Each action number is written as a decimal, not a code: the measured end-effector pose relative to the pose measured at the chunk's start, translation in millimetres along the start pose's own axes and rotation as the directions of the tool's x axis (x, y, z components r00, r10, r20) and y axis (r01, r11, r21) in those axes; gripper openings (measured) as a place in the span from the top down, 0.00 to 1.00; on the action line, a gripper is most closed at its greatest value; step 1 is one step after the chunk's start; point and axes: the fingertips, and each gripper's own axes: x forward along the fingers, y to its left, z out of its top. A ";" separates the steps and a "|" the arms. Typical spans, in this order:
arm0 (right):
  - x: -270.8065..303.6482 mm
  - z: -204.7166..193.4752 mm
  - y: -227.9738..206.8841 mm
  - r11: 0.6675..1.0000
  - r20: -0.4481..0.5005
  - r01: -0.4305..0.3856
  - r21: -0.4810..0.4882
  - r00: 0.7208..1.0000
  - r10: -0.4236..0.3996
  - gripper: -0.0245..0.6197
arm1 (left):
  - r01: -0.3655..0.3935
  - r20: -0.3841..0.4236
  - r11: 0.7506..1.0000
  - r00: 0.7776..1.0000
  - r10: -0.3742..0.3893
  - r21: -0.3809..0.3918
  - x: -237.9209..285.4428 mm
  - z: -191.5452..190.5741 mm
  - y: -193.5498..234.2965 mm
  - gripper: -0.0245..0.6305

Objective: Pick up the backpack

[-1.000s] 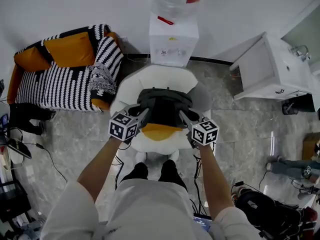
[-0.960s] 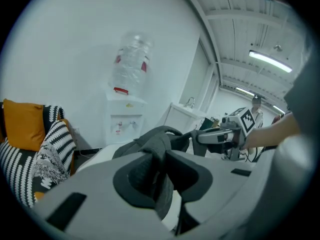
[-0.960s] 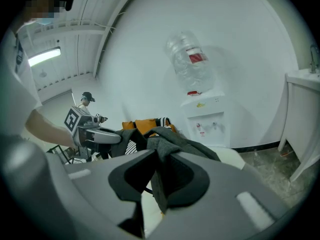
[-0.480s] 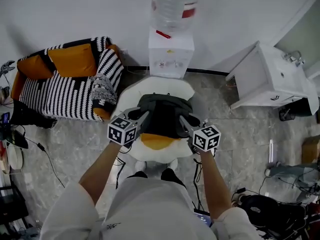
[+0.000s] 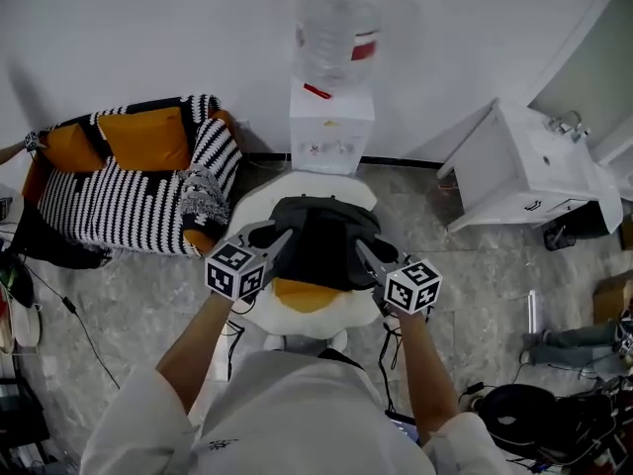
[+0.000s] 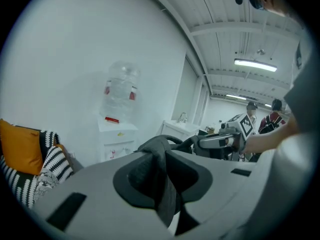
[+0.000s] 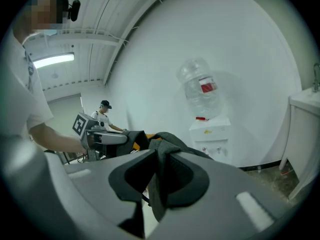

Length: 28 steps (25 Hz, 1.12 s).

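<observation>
Left hand-held gripper (image 5: pixel 283 236) and right hand-held gripper (image 5: pixel 362 249) are each clamping a dark strap (image 6: pixel 161 184). The white backpack (image 5: pixel 341 310) is hanging between and below them, its long axis apparently running away from the person, with the orange patch (image 5: pixel 302 295) nearest. It is looking soft and light, and the straps are offering the best hold.

Dark-grey, white and orange backpack (image 5: pixel 321 247)

White wall (image 5: pixel 148 28); grey stone-tile floor (image 5: pixel 475 275); black-and-white striped sofa (image 5: pixel 119 198) with orange cushions (image 5: pixel 148 139); white water dispenser (image 5: pixel 331 127) against wall; white sink cabinet (image 5: pixel 524 166); ceiling strip light (image 6: pixel 255 64).
</observation>
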 end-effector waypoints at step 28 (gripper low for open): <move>-46.4 121.1 42.9 0.993 0.197 -0.015 -0.119 0.980 0.038 0.87 | 0.074 0.242 0.989 0.965 -0.103 0.127 -42.9 119.8 -42.0 0.88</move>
